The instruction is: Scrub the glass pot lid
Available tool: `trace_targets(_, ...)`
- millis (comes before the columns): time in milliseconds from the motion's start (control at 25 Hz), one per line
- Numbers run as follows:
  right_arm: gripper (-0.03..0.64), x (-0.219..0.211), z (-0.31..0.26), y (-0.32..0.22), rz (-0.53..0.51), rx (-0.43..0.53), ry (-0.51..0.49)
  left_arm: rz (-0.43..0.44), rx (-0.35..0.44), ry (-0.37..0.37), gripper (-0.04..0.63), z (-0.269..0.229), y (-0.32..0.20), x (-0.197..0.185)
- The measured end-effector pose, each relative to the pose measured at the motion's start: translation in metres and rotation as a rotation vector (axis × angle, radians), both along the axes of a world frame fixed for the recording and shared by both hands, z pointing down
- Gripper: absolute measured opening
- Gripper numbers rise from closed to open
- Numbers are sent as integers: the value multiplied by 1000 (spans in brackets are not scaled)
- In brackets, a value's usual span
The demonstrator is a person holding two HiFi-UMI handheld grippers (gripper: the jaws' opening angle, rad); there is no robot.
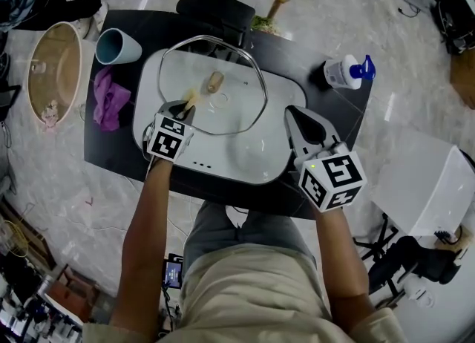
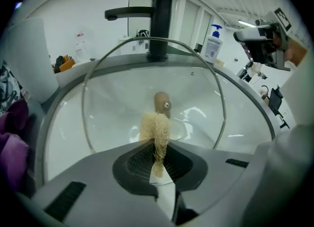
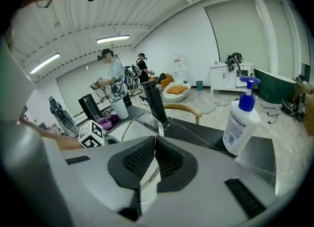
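The glass pot lid with a wooden knob lies over the white sink. It also shows in the left gripper view as a steel-rimmed lid and, small, in the right gripper view as the same lid. My left gripper is shut on a tan loofah scrubber, whose tip rests on the glass just in front of the knob. My right gripper hovers to the right of the lid's rim. Its jaws are shut with nothing in them.
A black faucet stands behind the sink. On the black counter are a pale blue cup and a purple cloth at left, and a pump bottle at right. A round basket stands off the counter's left.
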State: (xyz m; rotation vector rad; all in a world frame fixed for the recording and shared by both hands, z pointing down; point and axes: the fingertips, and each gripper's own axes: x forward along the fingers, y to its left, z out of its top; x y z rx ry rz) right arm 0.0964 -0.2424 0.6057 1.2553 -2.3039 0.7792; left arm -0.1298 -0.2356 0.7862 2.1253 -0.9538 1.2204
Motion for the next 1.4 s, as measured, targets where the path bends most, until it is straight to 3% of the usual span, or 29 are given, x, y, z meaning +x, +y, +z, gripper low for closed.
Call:
trace_targets(200, 25, -9, -12, 3, -7, 18, 0, -36, 35, -23, 40, -22, -13, -24)
trace_targets(640, 25, -29, -78, 14, -17, 100, 0, 32, 163, 21, 40, -114, -9, -17)
trace_targets(1040, 25, -54, -154, 42, -30, 208, -27, 106, 419, 79, 40, -267, -1, -7)
trace_targets(1400, 23, -71, -232, 90, -68, 366, 23, 144, 676, 180, 40, -408, 61, -23)
